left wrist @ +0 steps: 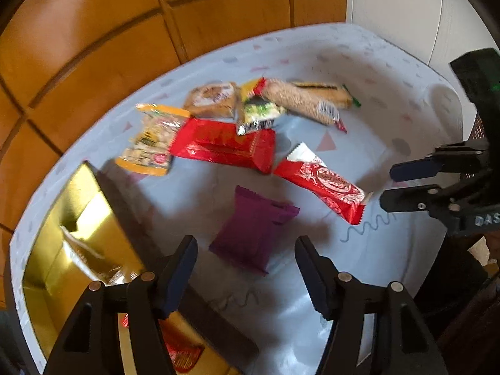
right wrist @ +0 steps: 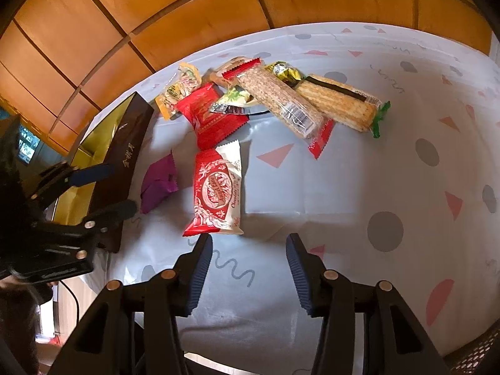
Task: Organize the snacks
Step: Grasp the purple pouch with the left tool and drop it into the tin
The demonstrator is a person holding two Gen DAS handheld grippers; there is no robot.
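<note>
Several snack packets lie on the table's patterned cloth. My left gripper is open, just above a purple packet; the packet also shows in the right wrist view. A red-and-white chocolate bar lies beyond my right gripper, which is open and empty. Farther back lie a red packet, a yellow packet, and two long cracker bars. A gold-lined box stands open at the left, holding a red packet.
The right gripper shows at the left wrist view's right edge; the left gripper shows at the right wrist view's left edge. Orange floor tiles lie beyond the table edge. A white wall stands behind.
</note>
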